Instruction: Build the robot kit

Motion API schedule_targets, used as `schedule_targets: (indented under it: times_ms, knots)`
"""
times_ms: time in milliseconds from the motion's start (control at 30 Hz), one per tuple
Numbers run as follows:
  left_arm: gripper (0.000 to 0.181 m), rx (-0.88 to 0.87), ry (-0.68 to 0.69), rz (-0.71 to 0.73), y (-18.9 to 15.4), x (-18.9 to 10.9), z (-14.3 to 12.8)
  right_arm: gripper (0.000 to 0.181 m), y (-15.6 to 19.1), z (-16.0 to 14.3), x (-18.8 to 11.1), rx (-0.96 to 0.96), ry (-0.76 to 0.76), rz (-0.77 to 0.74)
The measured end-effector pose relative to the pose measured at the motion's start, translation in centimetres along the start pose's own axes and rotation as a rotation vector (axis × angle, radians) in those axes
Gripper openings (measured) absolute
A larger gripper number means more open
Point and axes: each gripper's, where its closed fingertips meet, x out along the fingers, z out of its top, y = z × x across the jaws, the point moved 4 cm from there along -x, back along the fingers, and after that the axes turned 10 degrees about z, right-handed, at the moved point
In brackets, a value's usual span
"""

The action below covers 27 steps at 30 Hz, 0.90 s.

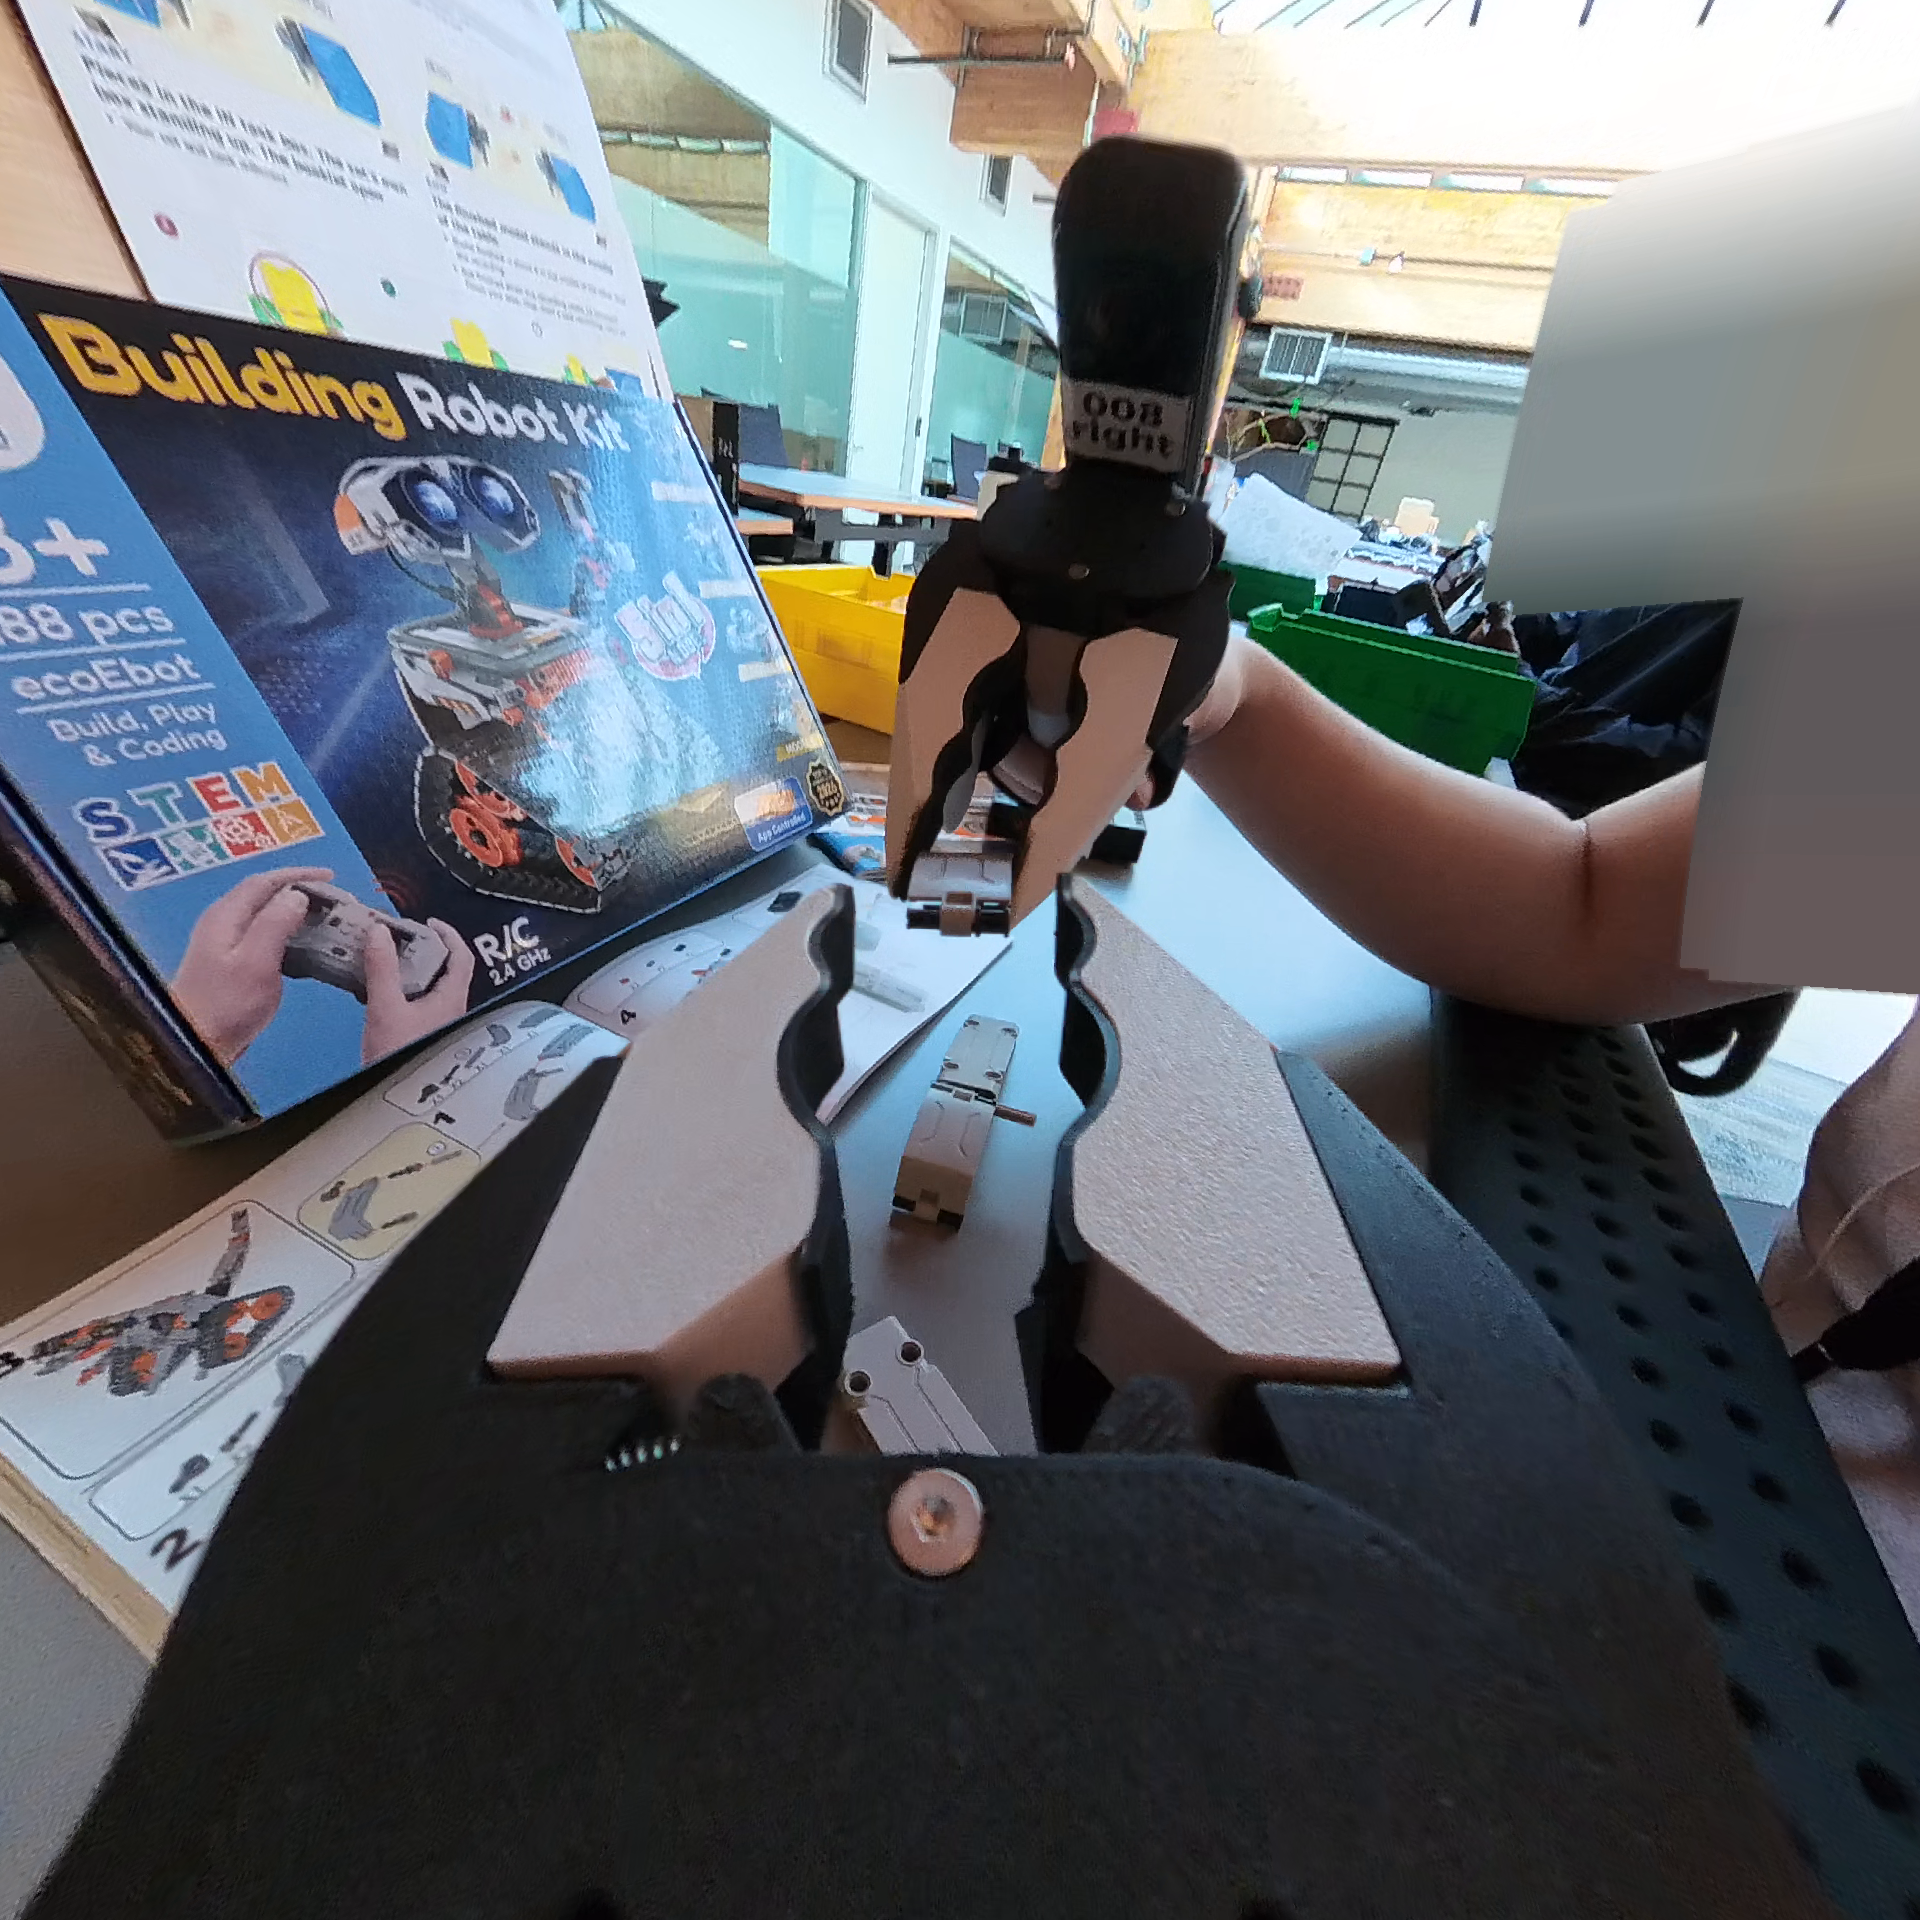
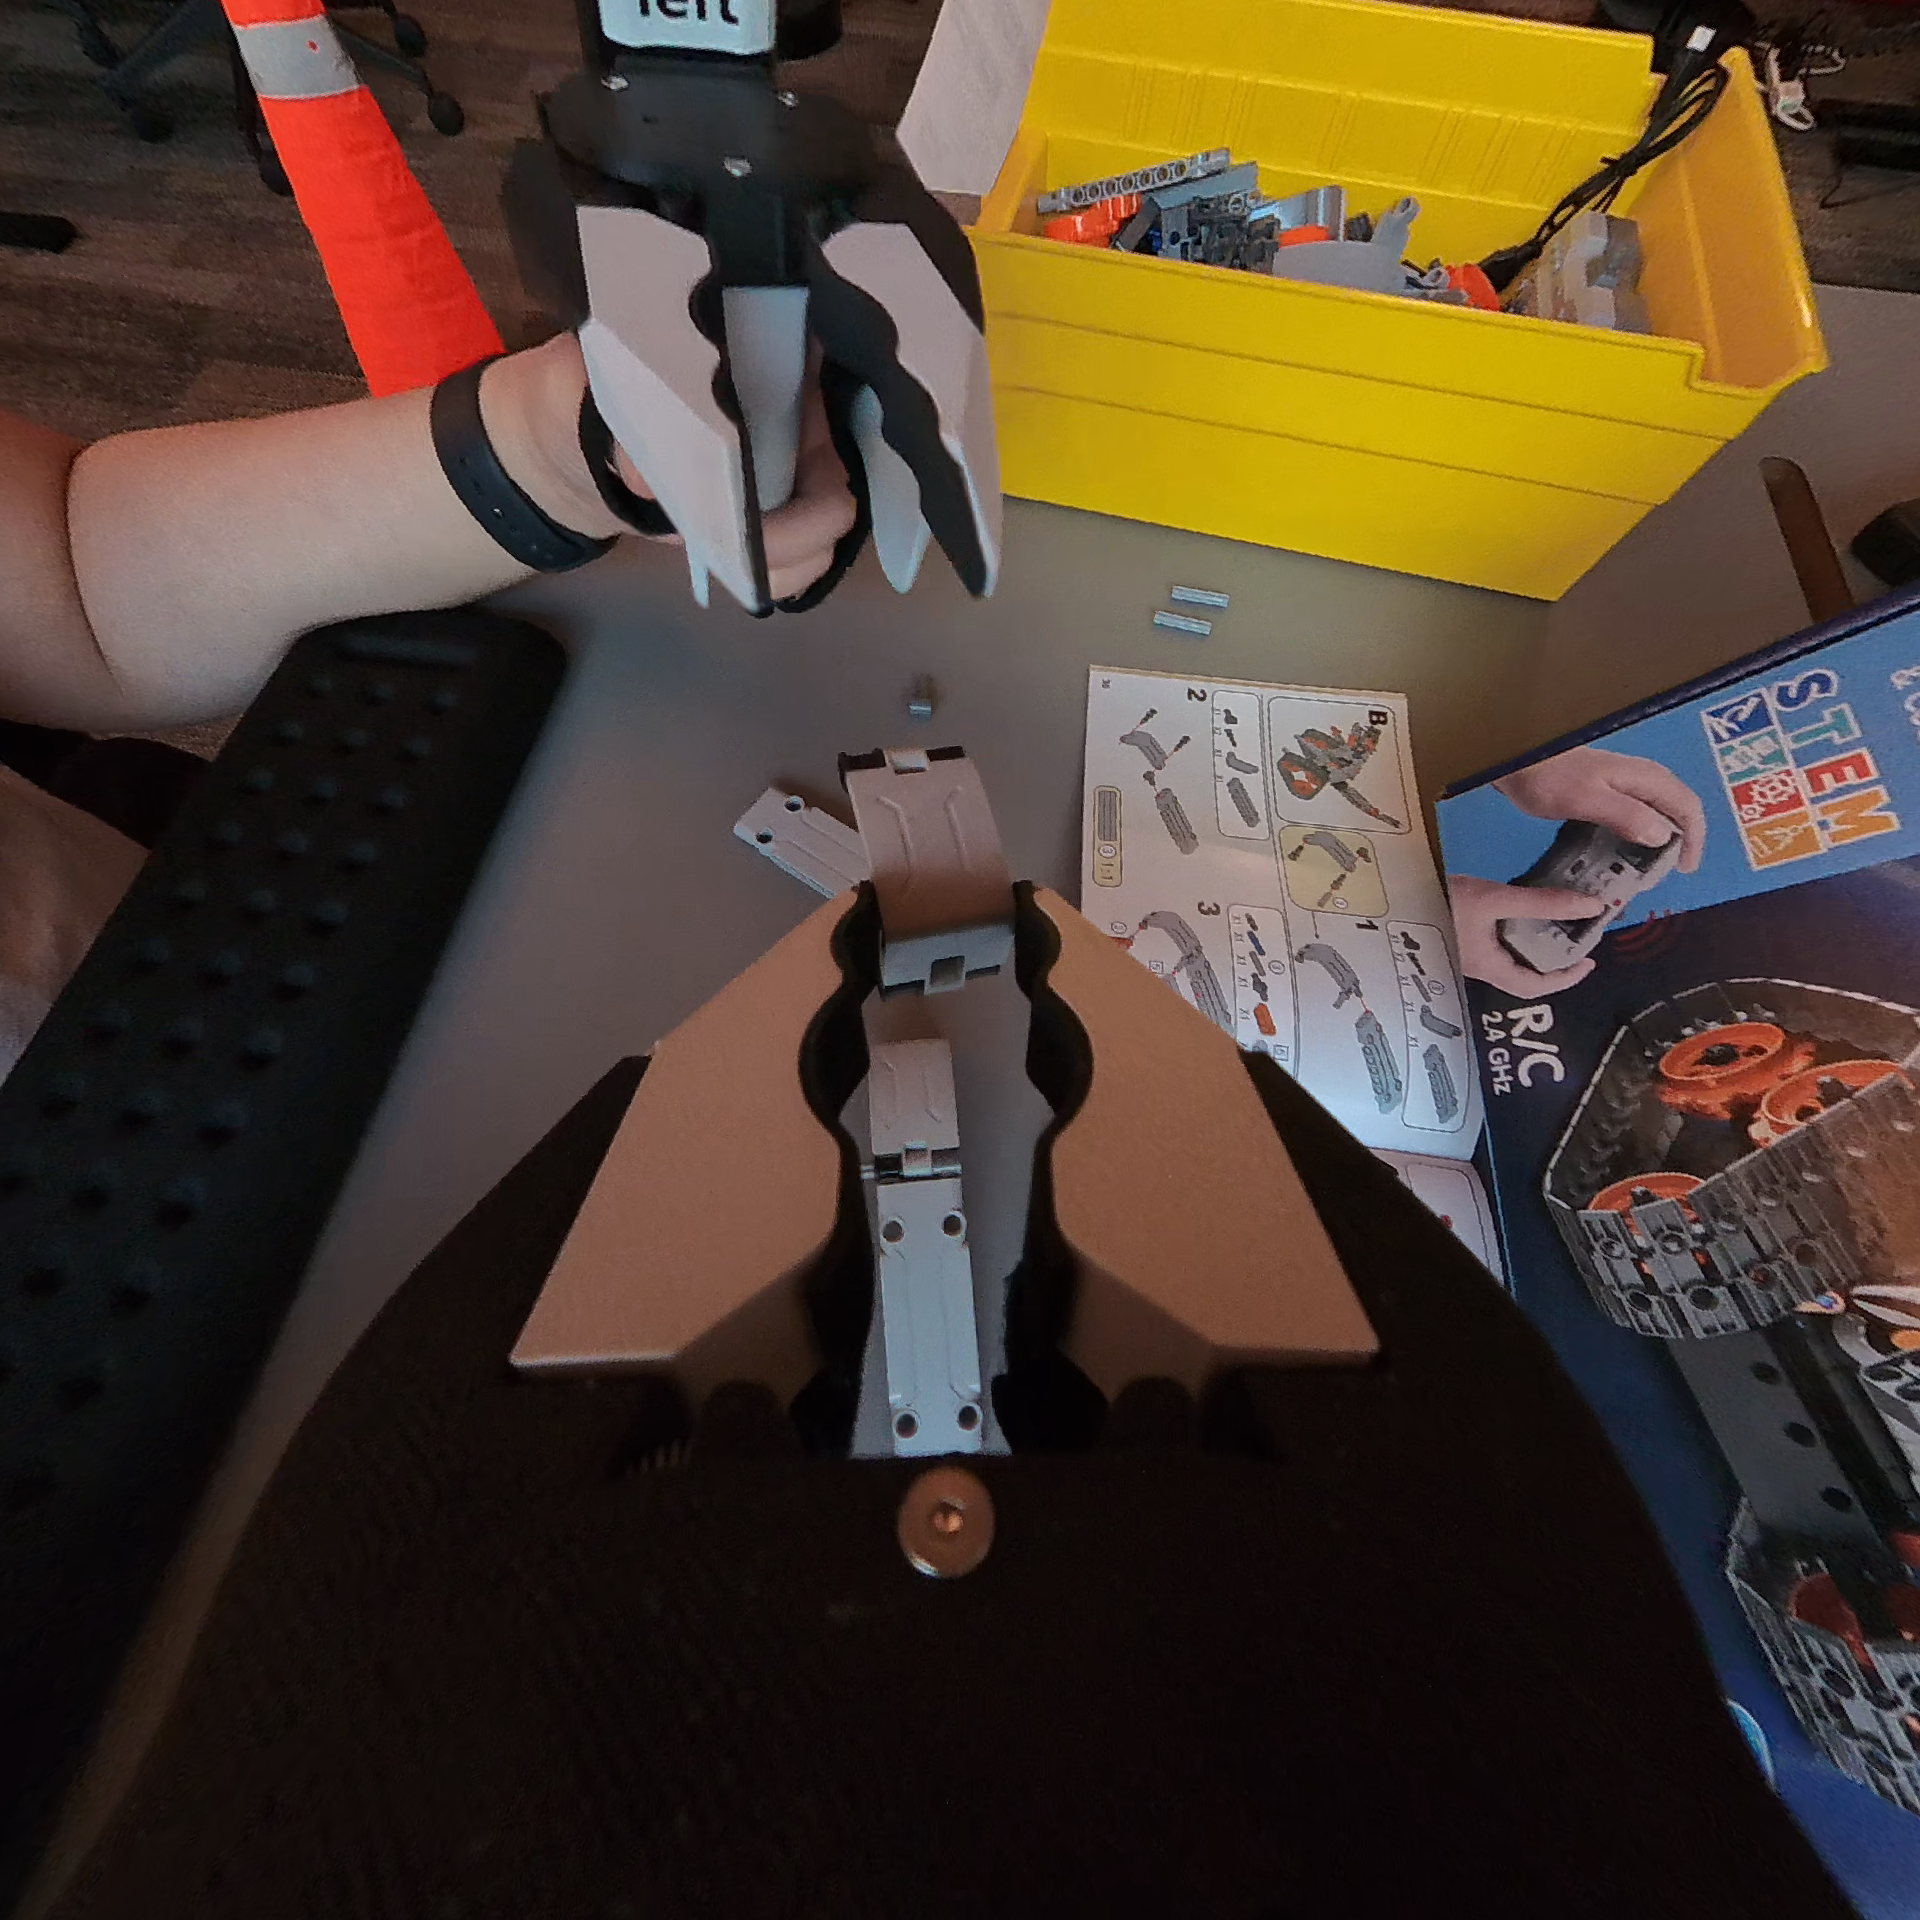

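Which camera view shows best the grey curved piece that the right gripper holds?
The right wrist view: the grey curved piece fills the middle, clamped between the right gripper tips. In the left wrist view it looks small and mostly hidden behind the fingers.

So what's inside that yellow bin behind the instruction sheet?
The yellow bin holds a jumble of grey, black and orange building pieces along its far side, plus a black cable draped over the rim. Its near wall hides the floor and anything lying lower down.

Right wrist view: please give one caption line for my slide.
Right tongs grip a grey panel above the table.
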Motion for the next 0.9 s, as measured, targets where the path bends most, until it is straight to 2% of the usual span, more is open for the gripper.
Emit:
schedule_targets:
  times_ms: [133, 267, 500, 733, 900]
  knots:
    - [0.04, 0.007, 0.053, -0.013, -0.3, 0.7, -0.8, 0.024, 0.1, 0.0, 0.1, -0.007, 0.009, 0.0]
    - [0.04, 0.015, 0.043, 0.003, -0.2, 0.5, -0.6, 0.024, 0.0, 0.2, 0.0, -0.003, -0.011, -0.005]
    - [0.042, -0.014, 0.014, -0.006, 0.0, 0.2, -0.1, 0.025, 0.9, 1.2, 0.0, -0.14, -0.039, -0.011]
    - [0.049, -0.001, 0.07, -0.053, -0.9, 1.0, -1.0, 0.024, 1.6, 2.0, 0.1, -0.228, -0.07, -0.018]
    - [0.038, 0.02, 0.12, -0.091, -1.6, 1.4, -1.7, 0.024, 1.6, 1.8, 0.9, -0.249, -0.041, -0.03]
